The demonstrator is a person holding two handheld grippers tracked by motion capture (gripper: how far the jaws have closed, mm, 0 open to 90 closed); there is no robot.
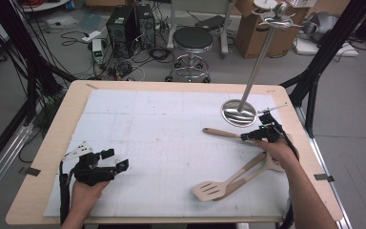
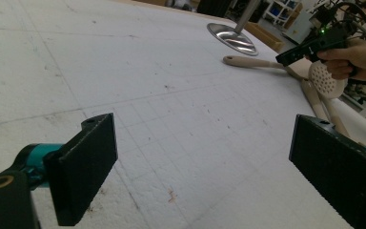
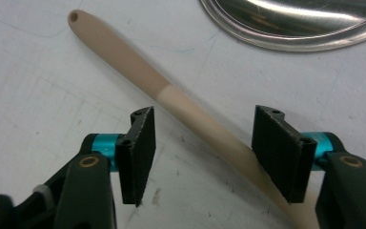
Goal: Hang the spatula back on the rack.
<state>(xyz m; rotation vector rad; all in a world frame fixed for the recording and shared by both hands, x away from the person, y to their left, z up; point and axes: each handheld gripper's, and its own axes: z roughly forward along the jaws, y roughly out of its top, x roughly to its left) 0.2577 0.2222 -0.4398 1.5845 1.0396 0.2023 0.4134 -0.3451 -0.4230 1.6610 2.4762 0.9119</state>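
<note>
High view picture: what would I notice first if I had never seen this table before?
Probably the shiny round metal base with its tall pole, standing at the table's far right. Just in front of it, the right gripper hangs open over a beige utensil handle, the handle lying between its jaws. A slotted spatula lies near the front edge, and the left gripper rests open at the near left.

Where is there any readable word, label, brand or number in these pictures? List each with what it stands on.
None can be read.
White foam mat: faint ruled grid lines, no writing.
Beige wooden-handled utensil: no marking.
Black computer tower on the floor: too small and blurred.
Brown cardboard box: too small and blurred.
</note>
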